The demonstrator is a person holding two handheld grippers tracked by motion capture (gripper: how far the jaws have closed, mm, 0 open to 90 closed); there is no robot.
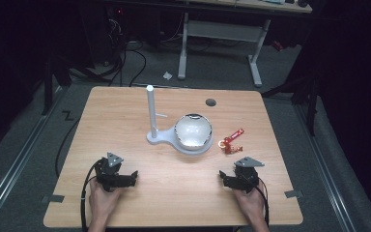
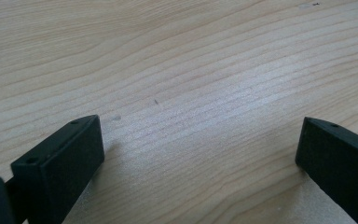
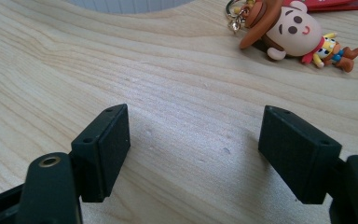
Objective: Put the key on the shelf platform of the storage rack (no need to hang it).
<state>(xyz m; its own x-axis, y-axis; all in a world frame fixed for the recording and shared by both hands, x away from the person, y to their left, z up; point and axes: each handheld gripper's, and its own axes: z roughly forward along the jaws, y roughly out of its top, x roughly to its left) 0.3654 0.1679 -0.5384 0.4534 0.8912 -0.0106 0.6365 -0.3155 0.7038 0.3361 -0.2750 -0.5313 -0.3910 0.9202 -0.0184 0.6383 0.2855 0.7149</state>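
Note:
A small cartoon figure keychain (image 1: 230,143) with a red strap lies on the wooden table (image 1: 125,116), right of a white stand (image 1: 151,113) whose base holds a shiny bowl (image 1: 193,130). In the right gripper view the figure (image 3: 294,35) wears a brown hat and lies beyond my jaws. My right gripper (image 1: 224,180) (image 3: 193,149) rests near the front right of the table, open, nothing between its jaws. At the front left, my left gripper (image 1: 131,178) (image 2: 200,149) is open too, over bare wood.
A round cable hole (image 1: 210,102) sits near the table's far edge. Bits of grey tape (image 1: 53,198) mark the front corners. Behind the table stand a white desk frame (image 1: 222,34) and loose cables on the floor.

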